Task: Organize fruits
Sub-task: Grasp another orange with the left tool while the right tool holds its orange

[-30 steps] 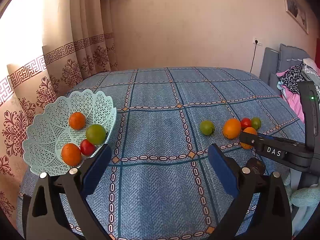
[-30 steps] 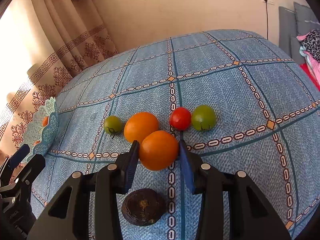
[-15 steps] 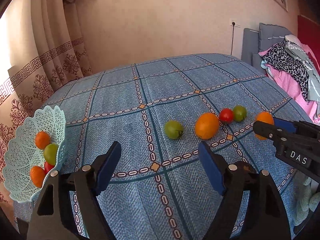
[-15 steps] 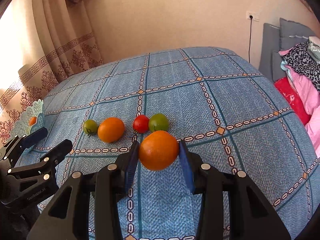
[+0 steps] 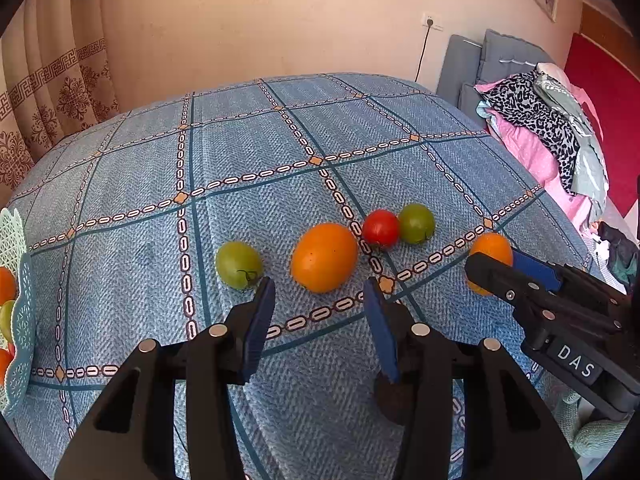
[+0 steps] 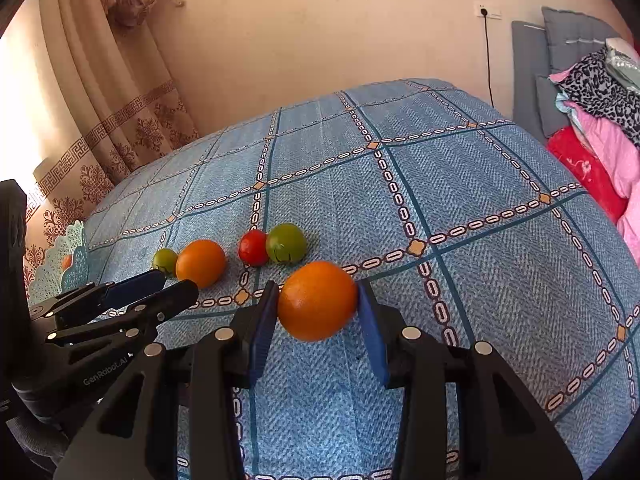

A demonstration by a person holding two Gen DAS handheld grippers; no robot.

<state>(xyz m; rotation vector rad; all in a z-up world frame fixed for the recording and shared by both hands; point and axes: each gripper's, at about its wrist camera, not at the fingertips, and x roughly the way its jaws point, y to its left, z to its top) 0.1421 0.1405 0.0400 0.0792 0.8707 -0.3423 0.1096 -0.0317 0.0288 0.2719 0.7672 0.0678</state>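
The right gripper clamps an orange above the blue bedspread, just in front of the red tomato. The left gripper gapes wide and empty near the large orange; the mint basket sits far left of it.

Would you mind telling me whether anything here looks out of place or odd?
Nothing looks damaged or spilled. Four fruits lie loose on the bedspread, away from the basket, while the right gripper holds an orange.
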